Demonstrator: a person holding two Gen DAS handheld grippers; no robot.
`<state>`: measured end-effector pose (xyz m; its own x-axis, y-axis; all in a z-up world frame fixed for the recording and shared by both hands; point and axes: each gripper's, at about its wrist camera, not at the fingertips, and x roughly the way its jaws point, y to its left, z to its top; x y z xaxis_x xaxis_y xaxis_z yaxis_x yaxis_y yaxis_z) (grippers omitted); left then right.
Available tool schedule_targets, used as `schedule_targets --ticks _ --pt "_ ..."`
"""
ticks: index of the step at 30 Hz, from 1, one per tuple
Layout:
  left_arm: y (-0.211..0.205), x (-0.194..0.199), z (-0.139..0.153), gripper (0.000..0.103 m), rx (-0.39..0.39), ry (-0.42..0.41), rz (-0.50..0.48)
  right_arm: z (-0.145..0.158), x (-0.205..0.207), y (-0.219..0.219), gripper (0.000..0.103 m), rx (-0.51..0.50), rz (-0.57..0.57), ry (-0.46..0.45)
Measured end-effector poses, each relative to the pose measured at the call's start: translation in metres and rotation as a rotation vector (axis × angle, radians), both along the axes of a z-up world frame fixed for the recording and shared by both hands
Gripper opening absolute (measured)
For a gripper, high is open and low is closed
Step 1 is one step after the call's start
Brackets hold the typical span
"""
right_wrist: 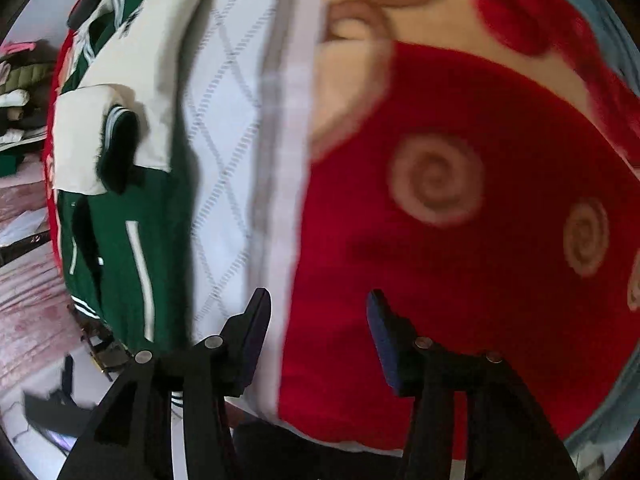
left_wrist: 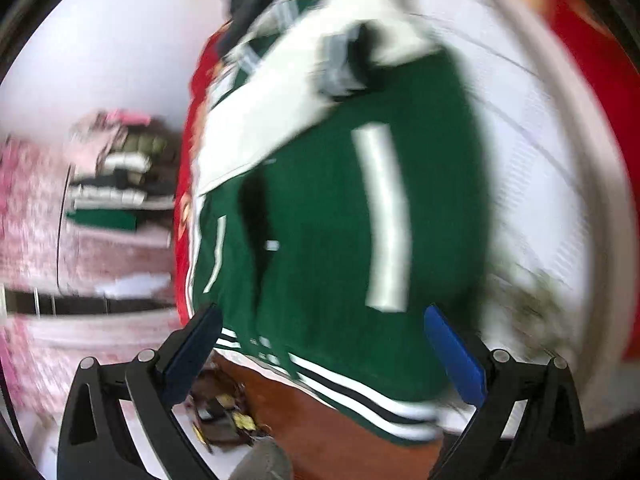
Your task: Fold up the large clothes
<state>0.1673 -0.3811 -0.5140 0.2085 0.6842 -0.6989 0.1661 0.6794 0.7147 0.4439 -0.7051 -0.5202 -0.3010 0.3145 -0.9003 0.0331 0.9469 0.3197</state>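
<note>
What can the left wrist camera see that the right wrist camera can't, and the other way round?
Only the left wrist view shows the brown floor under the jacket's striped hem, and the left gripper, jaws apart and holding nothing. Only the right wrist view shows the red blanket's tan spirals and the right gripper, also open and empty. Both show the green and white jacket lying on the white quilt, and a blurry stack of folded clothes at the left.

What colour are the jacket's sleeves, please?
Cream-white sleeves on the green fabric jacket; right wrist view.
</note>
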Motion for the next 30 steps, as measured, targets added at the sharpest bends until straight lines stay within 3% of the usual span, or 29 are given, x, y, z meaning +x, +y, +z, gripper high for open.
schedule_targets --ticks 3,8,13,18,20,23,26,30 --pt "-0.021 -0.008 -0.035 0.103 0.067 0.044 -0.042 -0.007 -0.015 -0.020 0.055 -0.014 -0.022 0.001" --pt "-0.016 0.011 -0.075 0.103 0.228 0.016 0.030 -0.020 -0.022 -0.024 0.055 0.003 -0.062 -0.006" --pt "0.016 0.037 -0.067 0.103 0.210 -0.045 0.134 -0.023 -0.012 -0.012 0.055 0.085 -0.065 -0.028" --pt "0.036 0.042 -0.045 0.100 0.127 -0.075 0.216 -0.037 0.015 0.005 0.057 0.327 -0.151 -0.037" --pt "0.043 0.042 -0.030 0.079 0.053 -0.099 0.245 -0.050 0.031 0.017 0.061 0.456 -0.214 -0.029" --pt "0.051 0.045 -0.010 0.034 -0.069 -0.121 0.284 -0.065 0.054 0.038 0.066 0.586 -0.280 -0.020" --pt "0.052 0.049 0.004 0.018 -0.133 -0.138 0.294 -0.081 0.077 0.061 0.068 0.719 -0.327 0.010" --pt "0.058 0.052 0.015 0.014 -0.166 -0.133 0.279 -0.100 0.098 0.102 0.069 0.809 -0.318 0.089"
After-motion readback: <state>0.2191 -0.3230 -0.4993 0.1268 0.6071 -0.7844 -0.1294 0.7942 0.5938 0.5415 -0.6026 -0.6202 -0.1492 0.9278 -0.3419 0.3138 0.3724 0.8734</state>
